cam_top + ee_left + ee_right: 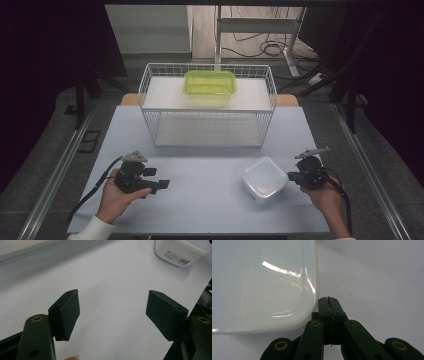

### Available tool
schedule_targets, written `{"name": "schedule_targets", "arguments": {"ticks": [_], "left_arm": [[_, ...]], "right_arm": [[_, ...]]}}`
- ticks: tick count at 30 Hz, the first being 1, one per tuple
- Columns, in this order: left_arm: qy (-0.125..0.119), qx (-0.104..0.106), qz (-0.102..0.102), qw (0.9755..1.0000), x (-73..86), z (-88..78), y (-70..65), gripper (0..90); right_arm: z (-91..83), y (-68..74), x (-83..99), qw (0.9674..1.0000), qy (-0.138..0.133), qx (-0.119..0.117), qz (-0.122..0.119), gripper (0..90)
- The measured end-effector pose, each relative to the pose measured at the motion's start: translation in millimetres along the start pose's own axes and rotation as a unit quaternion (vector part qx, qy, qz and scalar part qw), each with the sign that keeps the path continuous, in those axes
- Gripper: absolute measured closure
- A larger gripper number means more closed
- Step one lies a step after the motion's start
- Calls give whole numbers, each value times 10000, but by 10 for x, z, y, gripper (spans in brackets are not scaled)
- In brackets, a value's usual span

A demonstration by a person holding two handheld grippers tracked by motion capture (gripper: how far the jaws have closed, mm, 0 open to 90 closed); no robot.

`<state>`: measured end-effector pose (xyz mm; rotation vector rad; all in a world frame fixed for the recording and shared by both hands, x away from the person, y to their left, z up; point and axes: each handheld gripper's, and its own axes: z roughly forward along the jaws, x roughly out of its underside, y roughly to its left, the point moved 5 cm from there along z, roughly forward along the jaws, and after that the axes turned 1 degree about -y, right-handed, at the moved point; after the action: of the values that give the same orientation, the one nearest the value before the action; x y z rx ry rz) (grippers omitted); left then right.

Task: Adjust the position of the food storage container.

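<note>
Two grippers: black, hard-edged, one in each hand over a pale matte table.
Left gripper: held low at the table's near left; its jaws stand wide apart with nothing between them, flat blocky pads facing each other across bare table.
Right gripper: held at the near right; its jaws are pressed flat together and grip nothing, the tip just beside the box's rounded corner; whether it touches I cannot tell.
Box: white, square with rounded corners, translucent plastic, glossy lid catching light streaks in the right gripper view; it sits on the table's near right, between the two grippers and closest to the right one.
Box side: in the left gripper view a small printed label with a barcode shows on its wall.
Rack: white wire grid walls, rectangular, two flat white shelves, standing at the table's far middle, well apart from the box.
Tub: yellow-green, see-through plastic, oblong with rounded corners, resting on the rack's top shelf.
Table surface: smooth, even, pale blue-grey sheet.
</note>
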<state>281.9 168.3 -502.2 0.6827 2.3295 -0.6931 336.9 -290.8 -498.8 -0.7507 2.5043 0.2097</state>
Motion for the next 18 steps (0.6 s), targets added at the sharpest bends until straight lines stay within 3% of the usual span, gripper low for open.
{"name": "schedule_targets", "arguments": {"ticks": [5, 11, 16, 18], "left_arm": [[-7, -6, 4, 10000, -1, -3, 6, 264], [-22, 0, 4, 10000, -3, -7, 4, 263], [-34, 4, 4, 10000, -8, -5, 11, 260], [-32, 5, 8, 10000, -8, -2, 11, 260]], "right_arm": [[26, 238, -31, 9995, 34, -254, -157, 891], [58, 406, -76, 9990, 66, -332, -285, 891], [129, 633, -128, 9972, 31, -683, -319, 891], [155, 714, -157, 9967, 28, -707, -388, 891]]}}
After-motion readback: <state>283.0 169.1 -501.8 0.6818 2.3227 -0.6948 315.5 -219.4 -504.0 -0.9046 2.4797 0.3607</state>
